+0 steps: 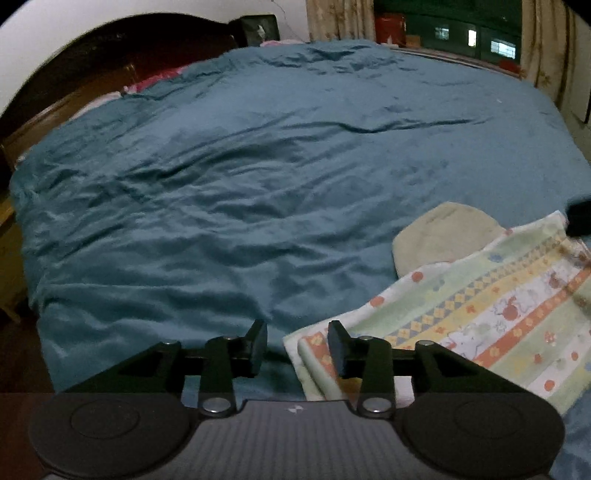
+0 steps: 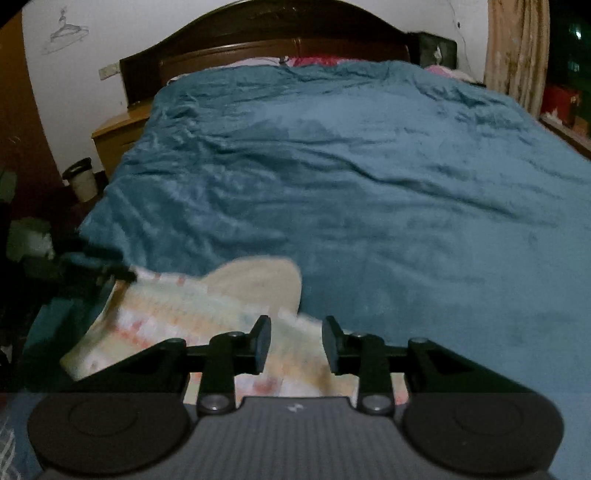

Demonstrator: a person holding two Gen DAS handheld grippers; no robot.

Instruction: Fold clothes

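Observation:
A patterned cloth with pale green, yellow and orange bands lies folded on the teal blanket near the bed's front edge, over a beige piece. My left gripper is open, just above the cloth's left corner, holding nothing. In the right wrist view the same cloth and the beige piece are blurred. My right gripper is open above the cloth's right end. The left gripper shows as a dark shape at the cloth's far left corner.
The teal blanket covers the whole bed. A dark wooden headboard stands at the far end. A wooden nightstand and a small bin stand left of the bed. Curtains and a window are at the far side.

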